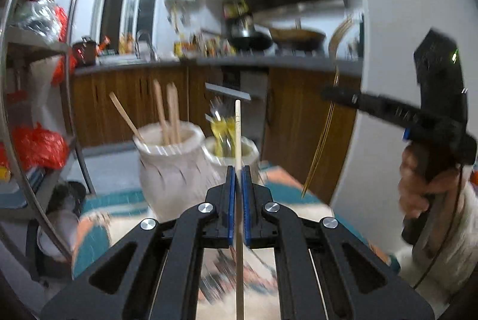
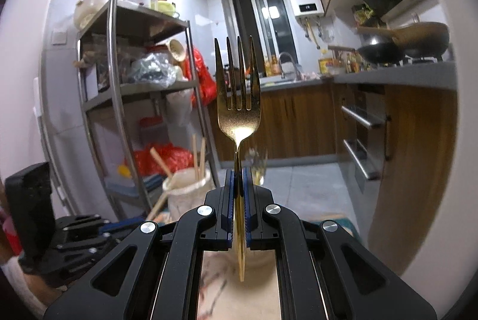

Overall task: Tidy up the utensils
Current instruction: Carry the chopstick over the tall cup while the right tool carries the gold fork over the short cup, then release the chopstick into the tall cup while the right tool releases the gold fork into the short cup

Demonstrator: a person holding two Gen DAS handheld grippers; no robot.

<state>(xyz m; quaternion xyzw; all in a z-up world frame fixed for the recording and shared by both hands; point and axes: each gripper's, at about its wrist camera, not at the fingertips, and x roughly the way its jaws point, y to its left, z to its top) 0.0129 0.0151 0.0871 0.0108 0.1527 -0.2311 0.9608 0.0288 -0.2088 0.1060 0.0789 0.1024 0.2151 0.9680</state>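
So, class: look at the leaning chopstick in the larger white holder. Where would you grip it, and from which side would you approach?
Grip the leaning chopstick on its bare upper shaft, above the rim of the larger white holder. Come from above and the left of the left wrist view, jaws across the shaft. It tilts away from the upright chopsticks, so that side looks free.

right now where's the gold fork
In the right wrist view the gold fork stands upright at centre, tines up, clamped by its handle in the right tongs, just right of the white holder with chopsticks.
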